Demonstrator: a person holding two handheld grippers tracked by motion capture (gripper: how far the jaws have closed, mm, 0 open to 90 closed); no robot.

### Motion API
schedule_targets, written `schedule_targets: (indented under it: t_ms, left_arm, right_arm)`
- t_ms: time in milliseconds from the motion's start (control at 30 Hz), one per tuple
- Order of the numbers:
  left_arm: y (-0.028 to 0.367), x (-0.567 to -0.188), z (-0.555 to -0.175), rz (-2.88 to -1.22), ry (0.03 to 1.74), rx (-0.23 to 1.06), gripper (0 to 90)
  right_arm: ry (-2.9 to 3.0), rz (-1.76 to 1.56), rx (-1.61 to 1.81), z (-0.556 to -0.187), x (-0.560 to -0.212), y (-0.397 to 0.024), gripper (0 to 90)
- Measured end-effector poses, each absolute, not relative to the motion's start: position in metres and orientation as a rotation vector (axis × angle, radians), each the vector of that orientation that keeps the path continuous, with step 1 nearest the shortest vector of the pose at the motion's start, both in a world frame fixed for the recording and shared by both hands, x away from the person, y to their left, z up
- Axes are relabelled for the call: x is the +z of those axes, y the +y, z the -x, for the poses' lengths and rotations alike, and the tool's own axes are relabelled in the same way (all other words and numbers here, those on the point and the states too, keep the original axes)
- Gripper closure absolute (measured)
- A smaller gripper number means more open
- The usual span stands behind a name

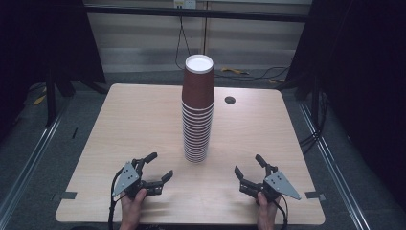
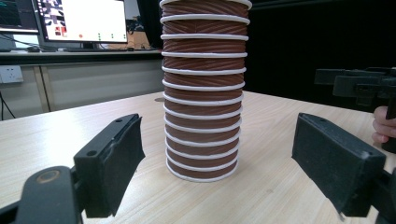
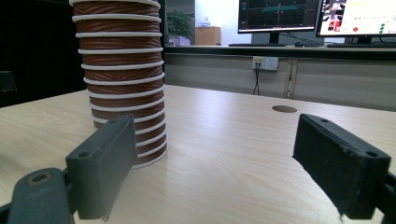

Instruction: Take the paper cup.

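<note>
A tall stack of brown paper cups (image 1: 197, 110) with white rims stands upside down in the middle of the wooden table (image 1: 139, 120). My left gripper (image 1: 162, 165) rests near the front edge, left of the stack, its jaws open and empty. My right gripper (image 1: 247, 163) mirrors it on the right, also open with nothing in it. In the left gripper view the stack (image 2: 203, 93) stands ahead between the spread jaws of the left gripper (image 2: 217, 140), a short way off. From the right gripper (image 3: 215, 135) the stack (image 3: 121, 70) appears ahead to the left.
A round cable hole (image 1: 230, 100) sits in the table right of the stack. Cables (image 1: 249, 73) lie on the floor behind the table. Monitors (image 3: 280, 14) stand on a desk in the background. The other hand and gripper (image 2: 359, 84) appear at the right of the left gripper view.
</note>
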State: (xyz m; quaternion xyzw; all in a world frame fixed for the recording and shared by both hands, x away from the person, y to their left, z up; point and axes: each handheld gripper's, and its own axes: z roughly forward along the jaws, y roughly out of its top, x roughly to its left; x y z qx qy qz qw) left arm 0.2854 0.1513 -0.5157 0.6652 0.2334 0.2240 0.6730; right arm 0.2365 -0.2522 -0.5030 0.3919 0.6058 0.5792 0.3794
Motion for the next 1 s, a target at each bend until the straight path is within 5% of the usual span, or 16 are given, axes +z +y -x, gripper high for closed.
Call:
schedule_targets:
  t_ms: [1000]
  left_arm:
    - [0.15,-0.516,-0.284,-1.487,0.539,0.481,15.8]
  right_arm:
    - [1.672,-1.059,1.481,-0.256,-0.481,-0.245,14.7]
